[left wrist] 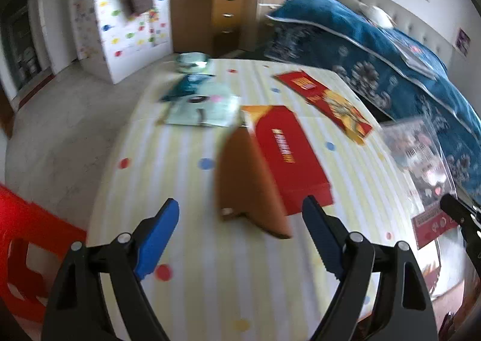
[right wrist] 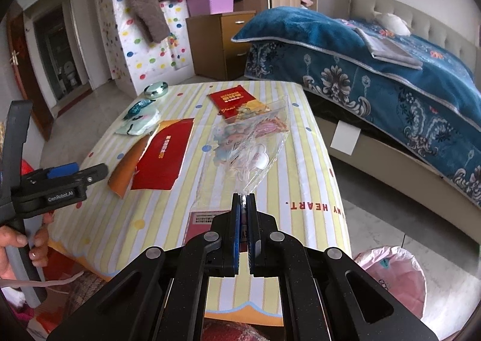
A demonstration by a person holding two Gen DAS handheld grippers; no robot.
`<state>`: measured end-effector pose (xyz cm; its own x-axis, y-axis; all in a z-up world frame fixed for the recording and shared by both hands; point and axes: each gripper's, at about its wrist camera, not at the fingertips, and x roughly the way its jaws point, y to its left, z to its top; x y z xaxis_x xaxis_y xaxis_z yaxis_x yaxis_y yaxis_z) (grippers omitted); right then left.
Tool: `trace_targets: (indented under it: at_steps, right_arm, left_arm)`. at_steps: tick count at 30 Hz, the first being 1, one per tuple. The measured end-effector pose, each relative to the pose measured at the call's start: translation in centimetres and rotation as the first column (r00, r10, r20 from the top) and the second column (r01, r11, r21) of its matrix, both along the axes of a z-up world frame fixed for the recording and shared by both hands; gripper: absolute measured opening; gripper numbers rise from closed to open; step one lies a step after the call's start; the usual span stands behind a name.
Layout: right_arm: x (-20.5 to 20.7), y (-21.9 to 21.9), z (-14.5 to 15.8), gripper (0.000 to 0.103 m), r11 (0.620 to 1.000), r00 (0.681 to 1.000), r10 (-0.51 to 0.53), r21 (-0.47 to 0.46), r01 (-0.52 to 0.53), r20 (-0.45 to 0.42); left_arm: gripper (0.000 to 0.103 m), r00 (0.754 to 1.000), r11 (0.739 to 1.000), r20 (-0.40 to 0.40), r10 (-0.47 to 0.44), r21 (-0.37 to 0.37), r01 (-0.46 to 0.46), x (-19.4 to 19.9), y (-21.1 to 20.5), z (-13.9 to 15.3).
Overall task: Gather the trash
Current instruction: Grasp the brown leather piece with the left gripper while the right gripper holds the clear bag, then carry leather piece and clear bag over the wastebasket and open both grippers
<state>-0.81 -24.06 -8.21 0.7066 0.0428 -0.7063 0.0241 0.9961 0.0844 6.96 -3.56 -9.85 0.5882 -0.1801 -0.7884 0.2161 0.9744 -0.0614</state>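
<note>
Trash is mostly uncollected: we are clamping the clear bag (right wrist: 249, 142) in our right gripper (right wrist: 244, 205), our left gripper (left wrist: 240, 214) released, red box (left wrist: 288, 157) beside the bag waiting.

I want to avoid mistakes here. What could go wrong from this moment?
1. The right gripper pinches only a corner of the clear plastic bag; it may slip.
2. The left gripper, jaws open, nears the red box, whose brown flap stands up and may bend.
</note>
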Motion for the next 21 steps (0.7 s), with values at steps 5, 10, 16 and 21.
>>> trace_targets:
  at_steps: [5,10,16,21]
  right_arm:
    - [-0.3,-0.2,0.2,0.004,1.0,1.0,0.0,0.005,0.0,0.007]
    - [-0.5,-0.5,0.3,0.004,1.0,1.0,-0.002,0.007,0.002,0.005]
    - [-1.0,-0.4,0.4,0.004,1.0,1.0,0.007,0.019,-0.007,0.015]
    - [-1.5,-0.3,0.6,0.004,0.999,1.0,0.013,0.032,-0.014,0.027]
  left_arm:
    - [0.069,0.996,0.999,-0.091,0.0,0.038,0.004,2.3,-1.7,-2.7]
    - [0.058,0.989,0.998,-0.147,0.035,-0.043,-0.042,3.7,-0.3,-3.2]
    - [0.053,0.993,0.995,-0.119,0.013,-0.095,-0.024,2.3,1.4,-2.6]
    - [0.053,1.0,0.994,-0.01,-0.021,-0.104,0.02,-0.4,1.0,0.0]
